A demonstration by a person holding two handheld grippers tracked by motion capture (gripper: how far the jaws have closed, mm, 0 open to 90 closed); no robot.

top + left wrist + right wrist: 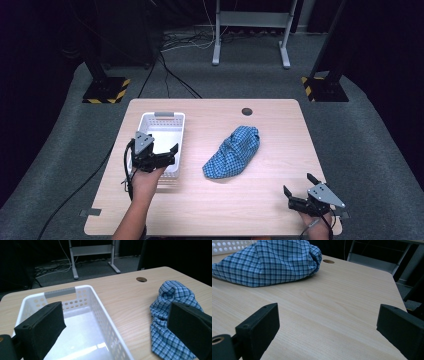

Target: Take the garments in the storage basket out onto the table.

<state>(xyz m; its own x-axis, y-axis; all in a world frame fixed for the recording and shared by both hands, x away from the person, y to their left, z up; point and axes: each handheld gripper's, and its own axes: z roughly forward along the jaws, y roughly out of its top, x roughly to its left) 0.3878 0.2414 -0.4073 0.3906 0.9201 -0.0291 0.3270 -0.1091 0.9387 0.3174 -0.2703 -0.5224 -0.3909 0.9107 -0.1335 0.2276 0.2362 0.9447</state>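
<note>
Item: blue-and-white checked cloth (232,152), crumpled into a long mound, rising to a rounded hump at its far end and flattening to a wrinkled edge at its near end. Lies on the table (270,200) slightly right of centre, angled from near-left to far-right. In the left gripper view its folds (172,315) show beyond the right-hand jaw; in the right gripper view it (267,262) lies ahead and to the left.

Item: white plastic basket (161,122), rectangular, perforated walls, grey label strip on the far rim. Stands on the left part of the table, well apart from the cloth; interior (82,340) bare.

Left hand-held gripper (162,155): held over the near end of the basket, jaws spread wide, nothing between them.

Right hand-held gripper (300,184): at the near right corner of the table, jaws spread wide, nothing between them, pointing toward the cloth.

Surface: light wood-grain table, rounded corners, round cable hole (247,111) near the far edge.

Room: dark grey carpet, black cables on the floor, grey metal frame (250,30) behind, two black posts with yellow-and-black striped bases (106,90).
</note>
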